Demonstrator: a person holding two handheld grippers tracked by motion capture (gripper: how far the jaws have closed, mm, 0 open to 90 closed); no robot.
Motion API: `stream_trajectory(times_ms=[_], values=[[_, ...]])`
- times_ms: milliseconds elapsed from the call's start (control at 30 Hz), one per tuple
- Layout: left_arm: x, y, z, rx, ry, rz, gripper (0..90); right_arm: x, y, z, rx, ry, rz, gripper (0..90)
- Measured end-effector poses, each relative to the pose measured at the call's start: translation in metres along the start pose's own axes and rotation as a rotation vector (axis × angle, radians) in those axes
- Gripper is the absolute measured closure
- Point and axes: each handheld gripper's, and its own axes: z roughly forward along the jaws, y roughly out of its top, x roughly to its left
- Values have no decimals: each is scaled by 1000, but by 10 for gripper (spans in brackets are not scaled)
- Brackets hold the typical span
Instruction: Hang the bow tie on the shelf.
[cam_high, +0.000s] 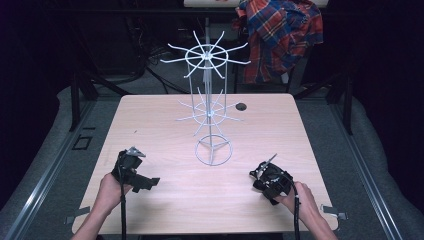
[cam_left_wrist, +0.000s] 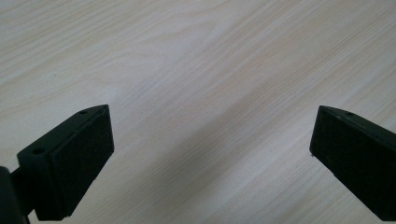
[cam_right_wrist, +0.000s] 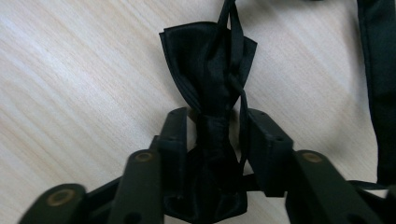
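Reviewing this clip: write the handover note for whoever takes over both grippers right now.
Left gripper: open, nothing between its jaws, low over the table.
Right gripper: jaws around the knot of a black bow tie lying on the table; they look closed on it. Its strap trails alongside.
White wire rack: upright mid-table, arms bare.
Done: tie gripped.
Left: probably lift it and hang it on a rack arm.
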Motion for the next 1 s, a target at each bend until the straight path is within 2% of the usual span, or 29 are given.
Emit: stream_trajectory(times_ms=[33,133,267,300,400,433,533,700,733,1000], values=[[0,0,0,-1,1,0,0,0,0,1,-5,5,-1,663],[-1,0,0,-3,4,1,0,2,0,1,-14,3,-9,725],[0,0,-1,-5,3,4,0,2,0,0,-6,-8,-20,742],[0,0,-1,-5,2,3,0,3,-1,0,-20,5,-8,743],[0,0,0,-4,-2,2,0,1,-1,-3,-27,2,-14,743],[1,0,0,-4,-3,1,0,0,-1,-5,-35,-7,-19,743],[0,1,0,-4,-3,5,0,-1,0,-13,-89,11,-3,743],[-1,1,0,-6,-3,9,0,-2,0,-22,-112,9,-9,743],[-1,1,-1,-6,-2,9,0,-3,1,-26,-141,15,0,743],[-1,2,1,-6,-3,7,0,-9,4,-41,-211,8,22,742]])
